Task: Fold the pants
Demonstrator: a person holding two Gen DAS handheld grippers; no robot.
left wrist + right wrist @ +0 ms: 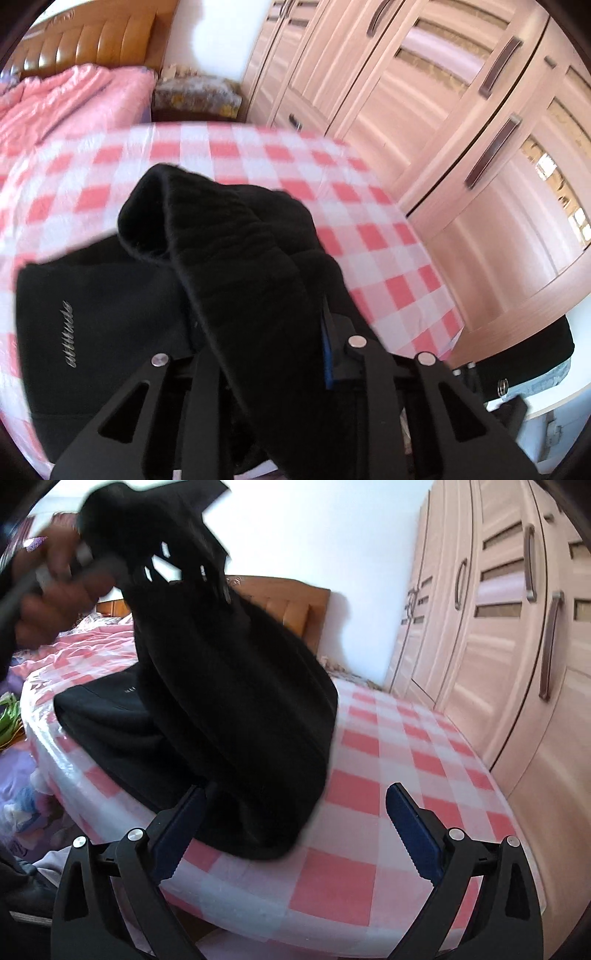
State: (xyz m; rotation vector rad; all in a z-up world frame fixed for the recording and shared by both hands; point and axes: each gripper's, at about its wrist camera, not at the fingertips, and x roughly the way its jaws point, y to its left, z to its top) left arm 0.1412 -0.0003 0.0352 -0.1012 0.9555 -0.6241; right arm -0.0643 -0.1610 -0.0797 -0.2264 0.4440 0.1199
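You can find one piece of lettering only. It stands on the black pants (pixel 110 295), on the flat-lying part toward the left of the left wrist view: a short silver word (pixel 68 335) in slanted script, running bottom to top as you see it. It appears to read "attitude", but blur leaves the letters uncertain. In the right wrist view the same mark (pixel 130 690) shows as a faint pale smear on the pants' flat part; there you cannot read it. No other text, number, brand or sign is legible to you in either view.
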